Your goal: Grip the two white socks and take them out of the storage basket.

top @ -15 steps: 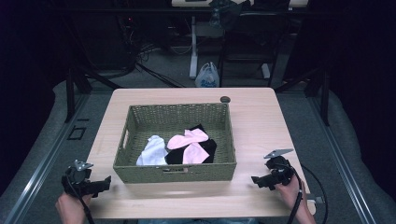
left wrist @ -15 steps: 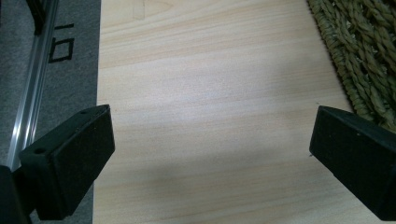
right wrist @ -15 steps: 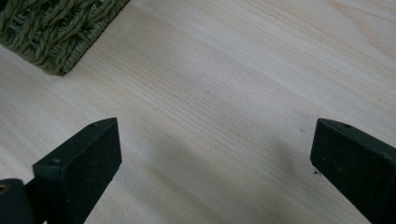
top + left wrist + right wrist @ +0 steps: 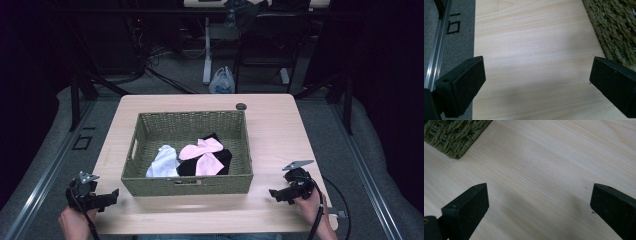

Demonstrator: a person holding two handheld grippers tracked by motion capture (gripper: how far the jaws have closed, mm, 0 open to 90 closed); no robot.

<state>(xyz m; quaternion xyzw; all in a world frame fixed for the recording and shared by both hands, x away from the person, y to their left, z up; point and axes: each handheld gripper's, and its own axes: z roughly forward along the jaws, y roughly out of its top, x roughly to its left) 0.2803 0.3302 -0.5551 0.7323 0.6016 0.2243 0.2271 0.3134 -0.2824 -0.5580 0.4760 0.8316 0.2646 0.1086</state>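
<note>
High view: you hold the left gripper (image 4: pixel 111 196) over the desk's near-left corner and the right gripper (image 4: pixel 274 193) near the near-right corner, one on each side of the basket (image 4: pixel 187 184), which sits centred on the desk (image 4: pixel 272 130) with its front wall close to the near edge. Both tools point inward at the basket, a stance that looks like a ready position: neither arm crosses the other, and either can reach over a side wall. Left gripper view: jaws spread wide, nothing between them, bare wood below and the basket's woven wall (image 4: pixel 616 27) just beside the far jaw. Right gripper view: jaws equally wide apart and empty, with the basket's corner (image 4: pixel 454 135) a little way off. The socks lie in the basket's near half, piled against the front wall: a white sock (image 4: pixel 162 162) toward the left, two pink socks (image 4: pixel 202 149) overlapping a black one (image 4: pixel 222 159) toward the middle. That loose heap suggests the top pink sock is the easiest first pick, probably for your right gripper.
</note>
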